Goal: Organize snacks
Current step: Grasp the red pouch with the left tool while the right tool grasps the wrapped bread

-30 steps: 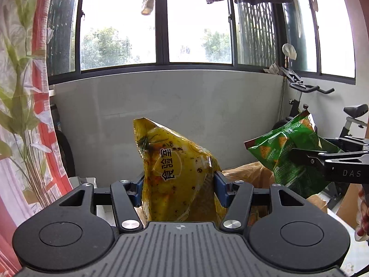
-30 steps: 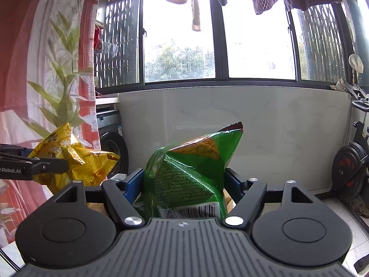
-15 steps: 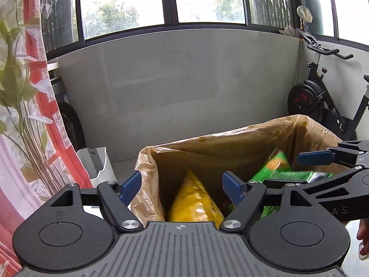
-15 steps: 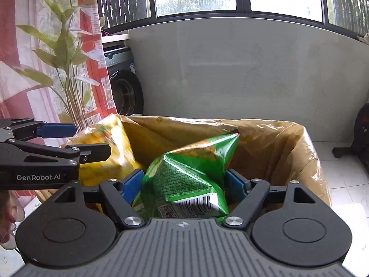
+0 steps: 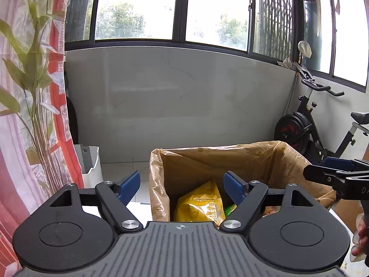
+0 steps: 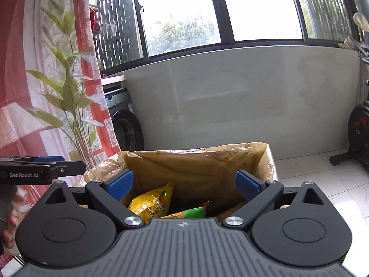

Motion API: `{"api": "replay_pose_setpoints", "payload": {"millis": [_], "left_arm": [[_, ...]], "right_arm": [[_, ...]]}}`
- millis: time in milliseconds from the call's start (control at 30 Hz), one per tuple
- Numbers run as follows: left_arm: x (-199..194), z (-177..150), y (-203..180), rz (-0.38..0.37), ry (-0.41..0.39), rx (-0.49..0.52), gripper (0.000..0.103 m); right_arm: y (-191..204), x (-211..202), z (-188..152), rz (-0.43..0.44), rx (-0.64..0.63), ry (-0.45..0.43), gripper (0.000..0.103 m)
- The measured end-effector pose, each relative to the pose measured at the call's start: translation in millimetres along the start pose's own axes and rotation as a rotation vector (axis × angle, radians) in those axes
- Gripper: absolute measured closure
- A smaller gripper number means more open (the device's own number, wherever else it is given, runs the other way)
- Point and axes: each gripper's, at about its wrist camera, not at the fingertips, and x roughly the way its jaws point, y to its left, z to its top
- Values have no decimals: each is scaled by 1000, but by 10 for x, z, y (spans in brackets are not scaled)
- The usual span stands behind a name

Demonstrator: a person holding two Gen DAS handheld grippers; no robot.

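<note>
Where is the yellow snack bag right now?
The yellow snack bag lies inside the lined box, toward its left side in the right wrist view, with the green snack bag beside it on its right, free of both grippers.

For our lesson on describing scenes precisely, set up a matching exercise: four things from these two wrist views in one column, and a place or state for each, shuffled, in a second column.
Things
1. yellow snack bag
2. green snack bag
3. lined box
4. exercise bike

Places or states
A. by the wall, at the far right of the left wrist view
B. holds both bags
C. in the box, on its left side
D. in the box, lying low, right of the other bag

Pairs: 1-C, 2-D, 3-B, 4-A
</note>
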Motion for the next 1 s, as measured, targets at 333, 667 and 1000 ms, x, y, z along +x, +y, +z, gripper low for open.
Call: {"api": "replay_pose_setpoints", "payload": {"millis": [333,667,1000], "left_arm": [[-639,-656,96,15,22,-48,21],[-708,-1334,67,42,127,-126,22],[-682,-1651,95,64,222,-181,22]], "right_arm": [[-1,-727,-608,-67,-69,23,0],[-134,-1036,-1600,-176,-26,245,7],[-123,-1064,-2192,-232,30,463,14]]}}
